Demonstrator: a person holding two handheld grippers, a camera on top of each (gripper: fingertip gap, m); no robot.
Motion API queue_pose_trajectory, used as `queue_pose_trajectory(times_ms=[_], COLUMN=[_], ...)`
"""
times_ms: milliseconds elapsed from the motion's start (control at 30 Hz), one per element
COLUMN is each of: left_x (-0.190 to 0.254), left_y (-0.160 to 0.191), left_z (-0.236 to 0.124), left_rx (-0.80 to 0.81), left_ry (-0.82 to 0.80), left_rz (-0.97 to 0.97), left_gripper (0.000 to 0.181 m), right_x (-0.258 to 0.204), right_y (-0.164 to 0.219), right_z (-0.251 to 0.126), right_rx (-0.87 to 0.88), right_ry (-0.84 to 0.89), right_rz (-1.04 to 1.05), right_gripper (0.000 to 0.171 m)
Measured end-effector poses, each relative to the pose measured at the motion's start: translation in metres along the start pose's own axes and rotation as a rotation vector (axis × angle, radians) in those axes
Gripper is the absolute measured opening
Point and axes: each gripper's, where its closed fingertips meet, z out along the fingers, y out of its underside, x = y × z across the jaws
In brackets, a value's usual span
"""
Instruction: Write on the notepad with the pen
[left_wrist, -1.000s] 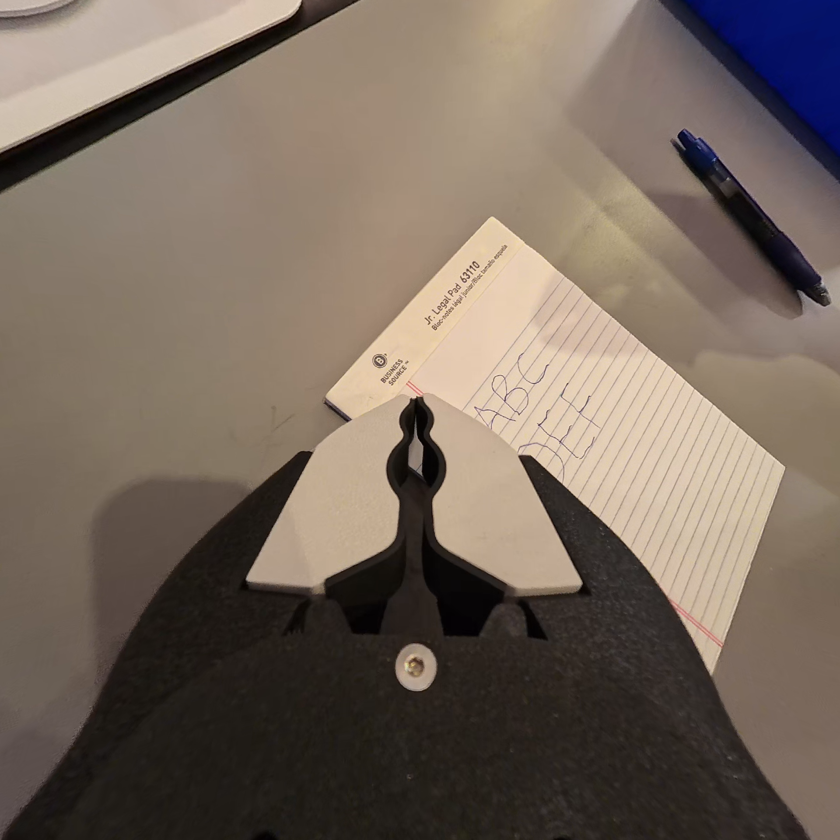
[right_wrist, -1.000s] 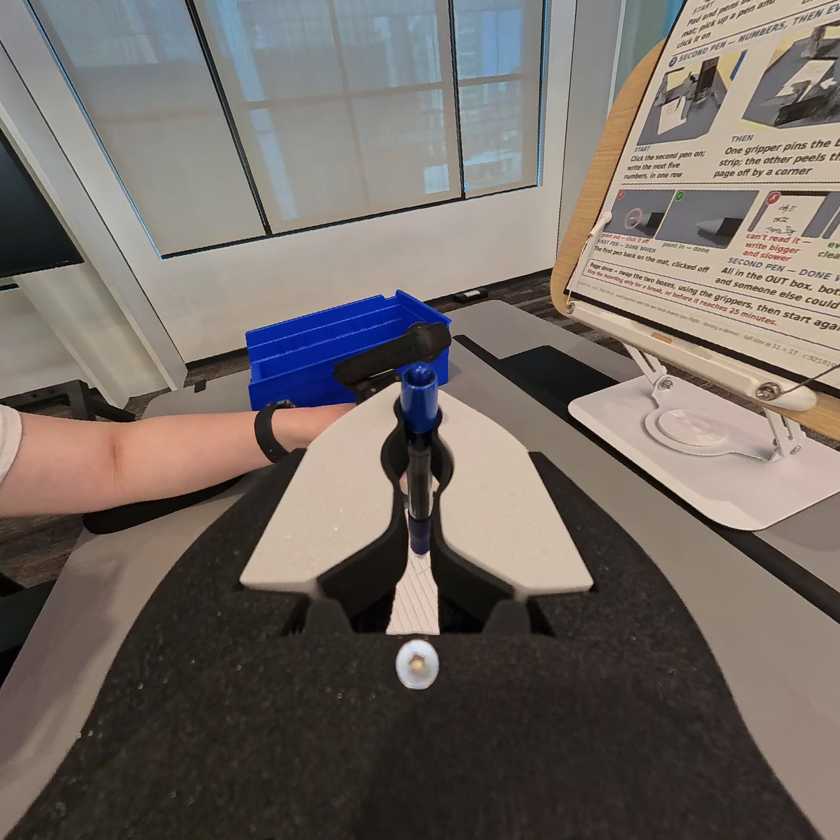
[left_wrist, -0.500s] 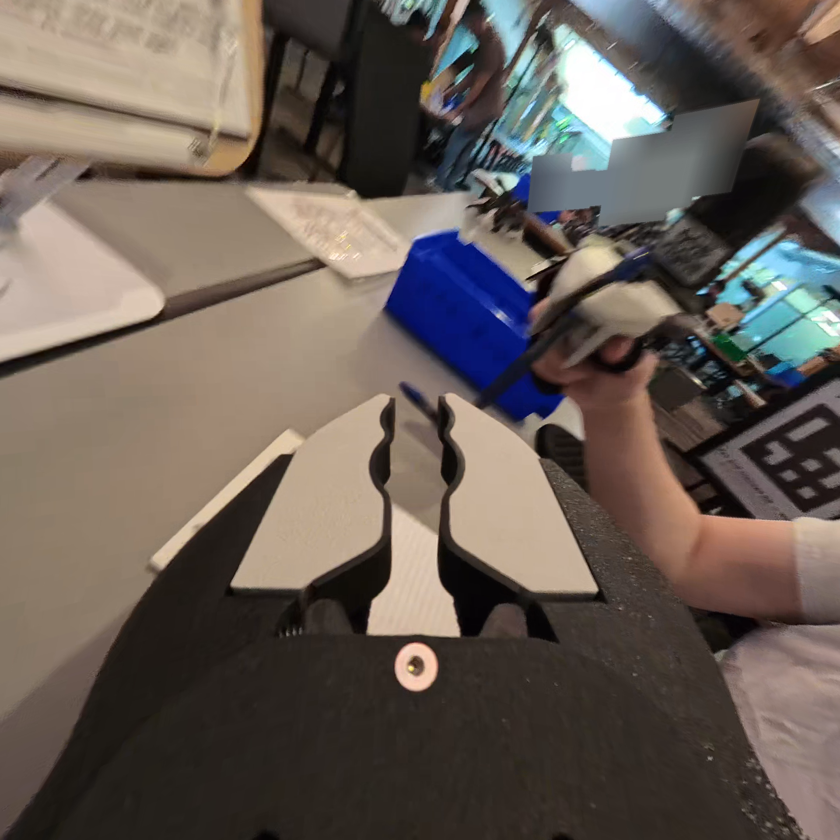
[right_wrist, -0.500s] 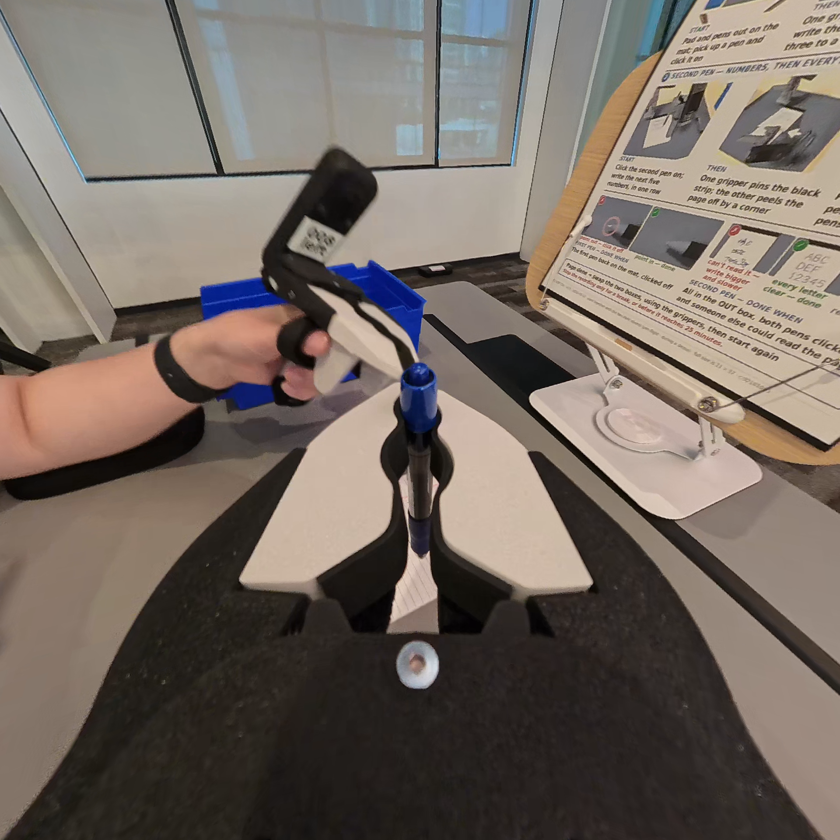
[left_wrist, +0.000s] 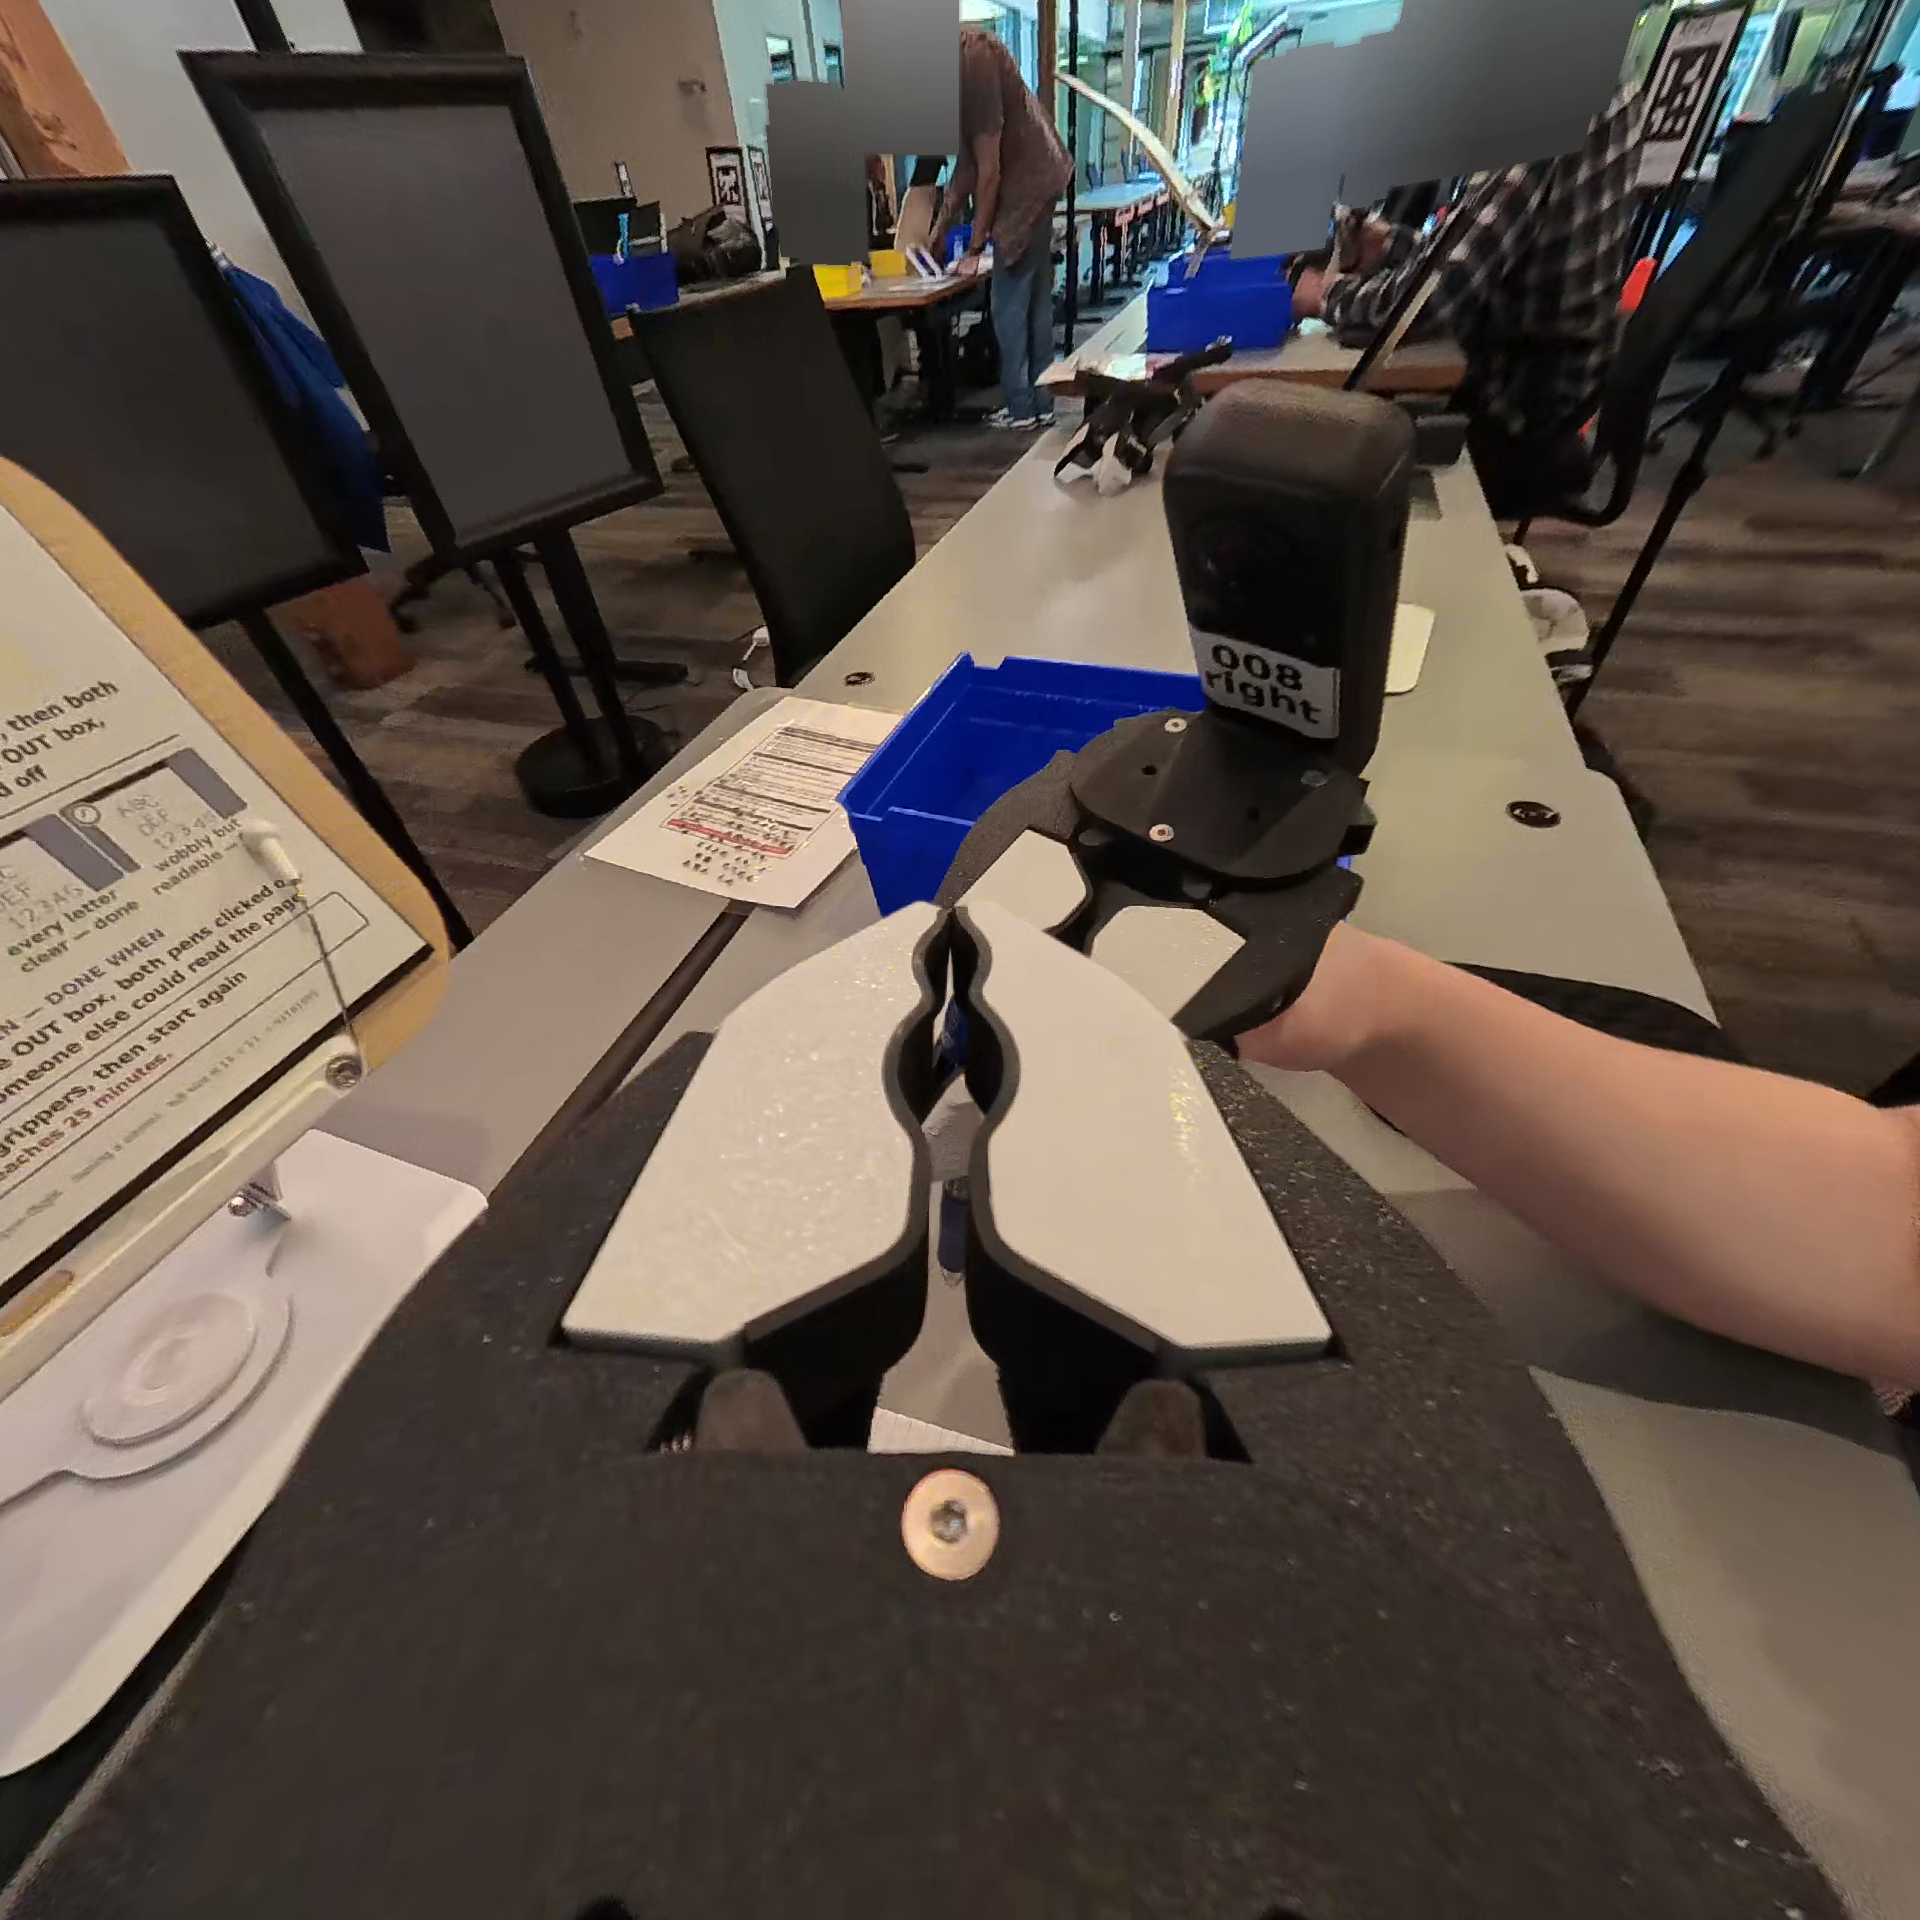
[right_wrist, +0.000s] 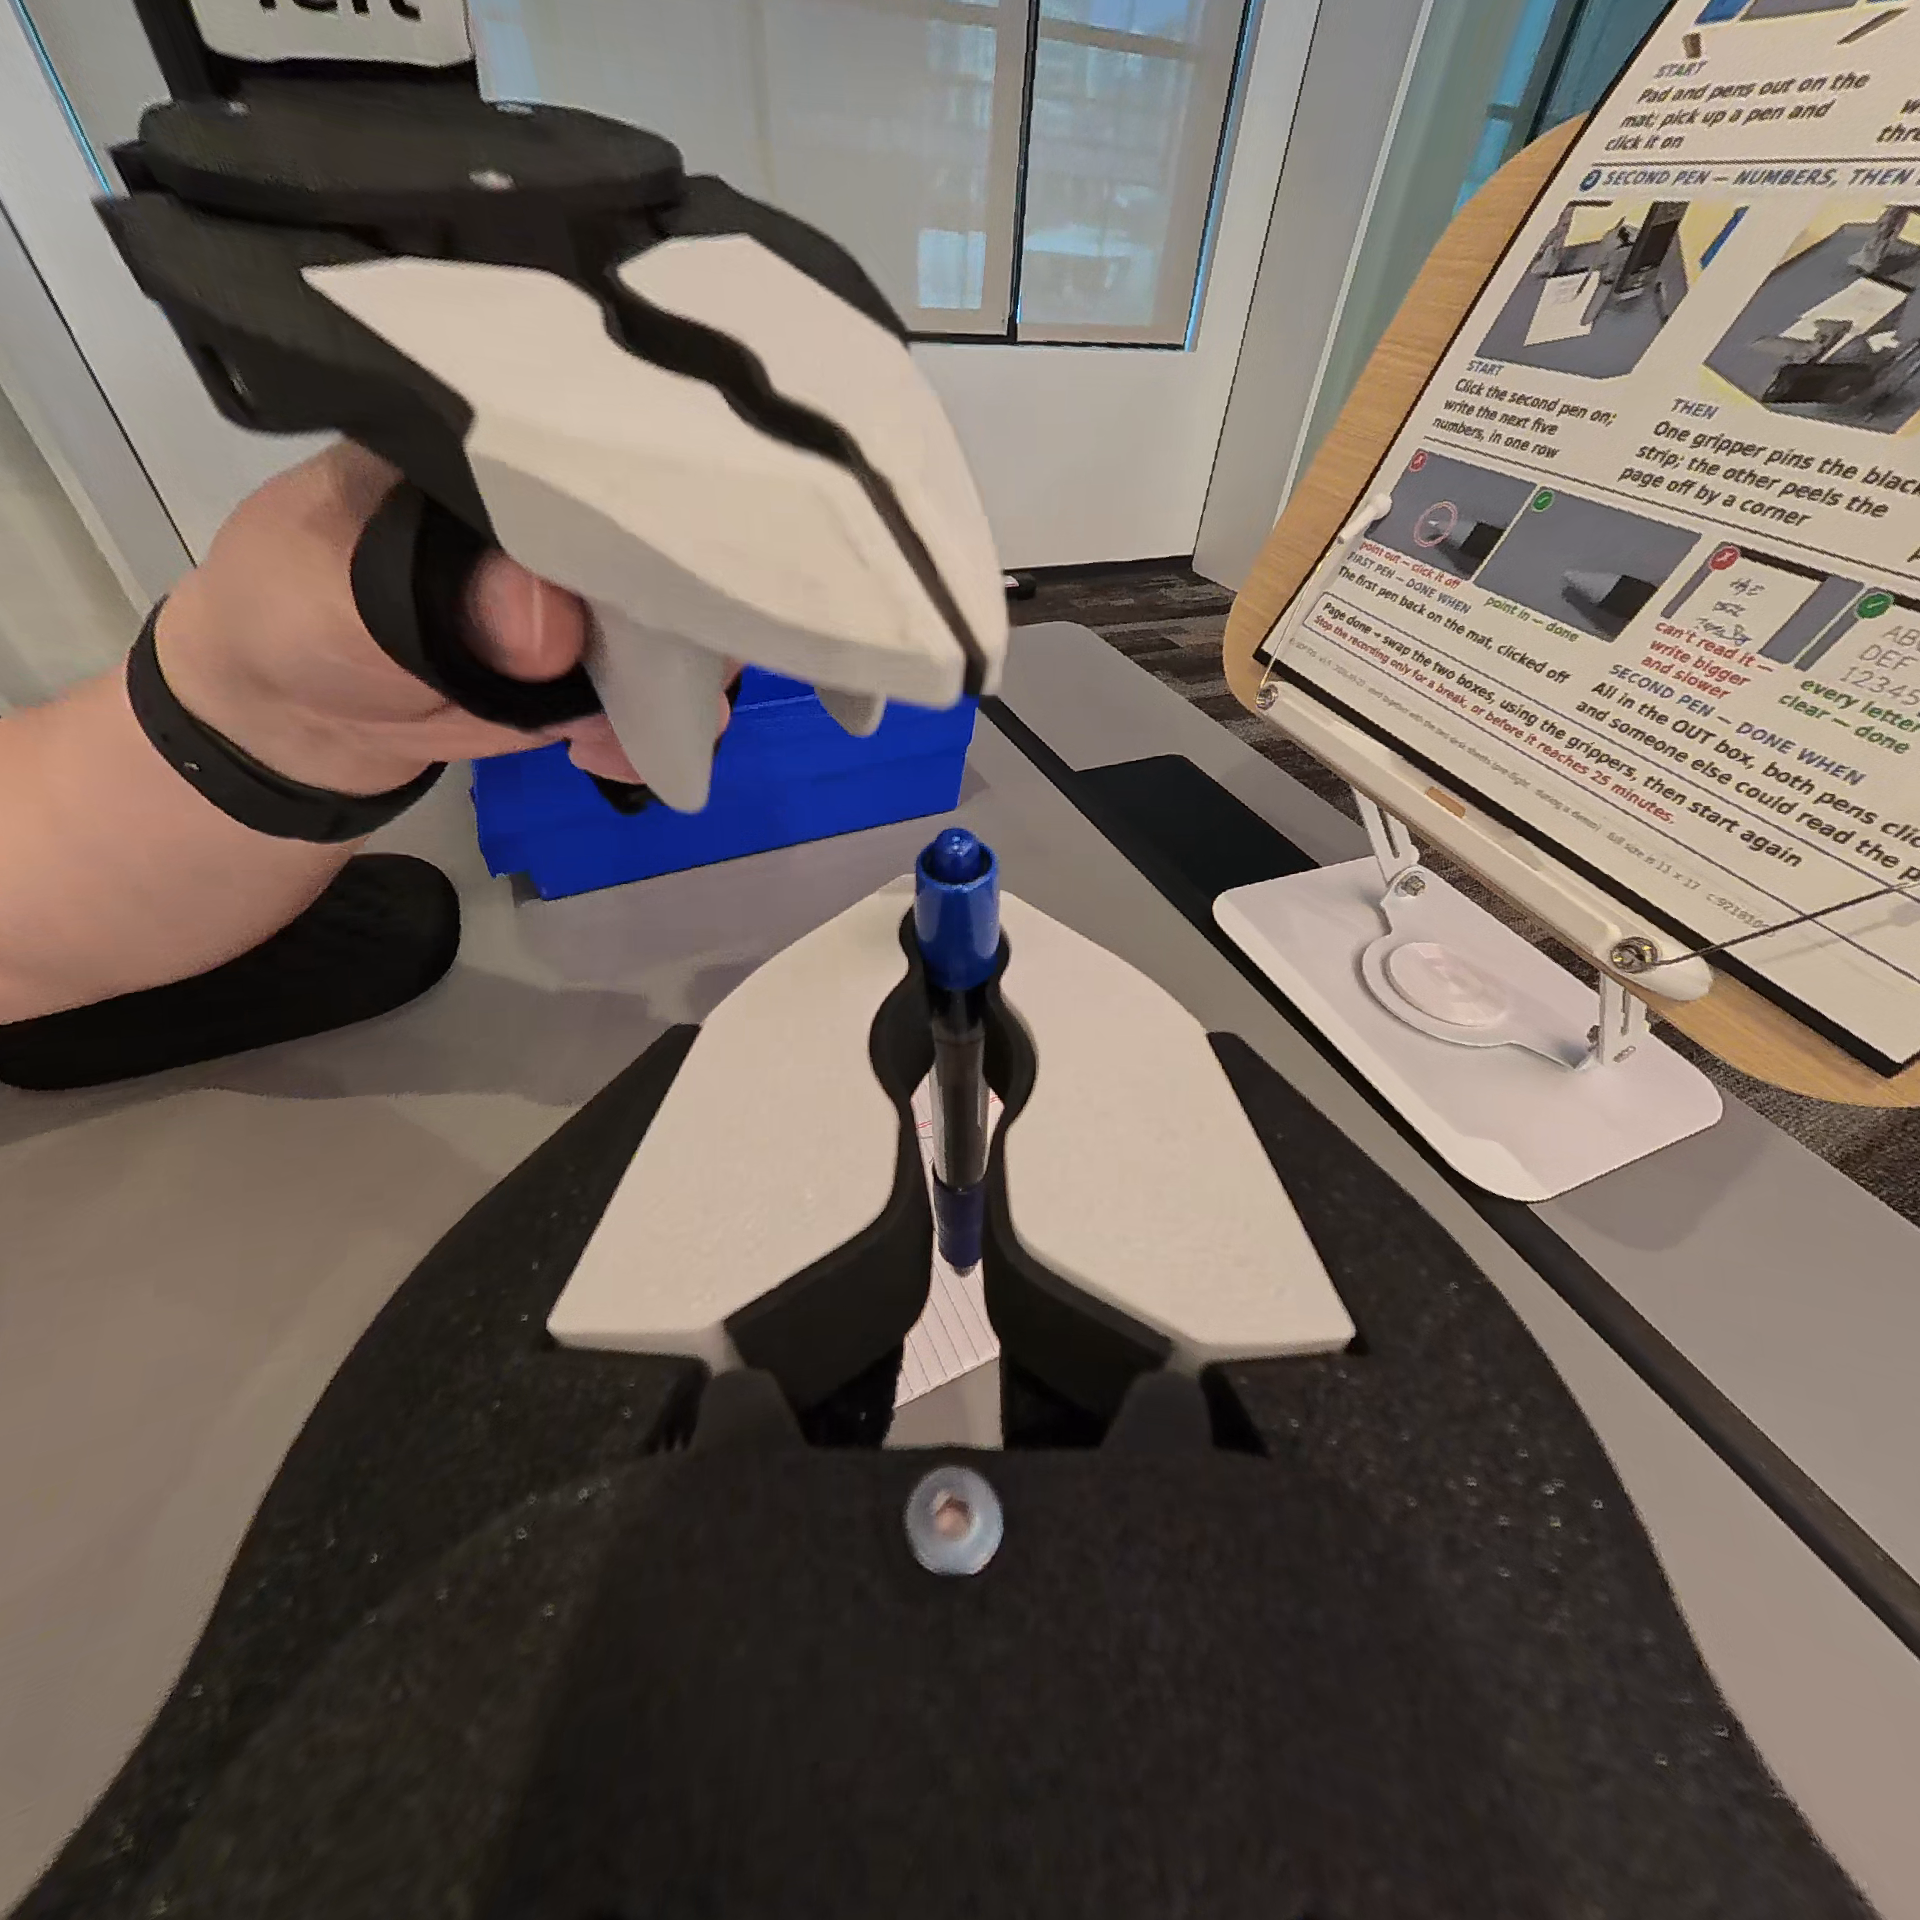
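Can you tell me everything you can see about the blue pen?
The pen has a shiny blue top with a rounded click button, a dark see-through barrel, and a blue grip near its tip. It stands almost upright, button end up, pinched between the two white fingers of the right gripper. Its tip points down over the lined notepad glimpsed between the fingers; whether it touches the paper is hidden. The left gripper, shut, hovers just above the button without touching it.

Bright daylight thru windows, soft shadows; left gripper motion-blurred, wide-angle warp at edges
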Motion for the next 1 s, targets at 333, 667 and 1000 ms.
queue_pose_trajectory(times_ms=[333, 667, 1000], left_x=[-0.003, -0.002, -0.004], left_y=[0.006, -0.002, 0.009], left_z=[0.012, 0.017, 0.020], left_rx=[0.015, 0.003, -0.031], left_ry=[-0.009, -0.025, -0.040], left_rz=[-0.024, 0.066, 0.081], left_gripper=[0.000, 0.000, 0.000], right_x=[0.002, 0.001, 0.002], right_y=[0.002, 0.008, 0.005], right_z=[-0.002, 0.000, -0.003], right_rx=[-0.017, -0.050, -0.038], right_ry=[-0.004, 0.000, 0.002], right_rz=[0.012, 0.009, 0.007], right_gripper=[0.004, 0.004, 0.004])
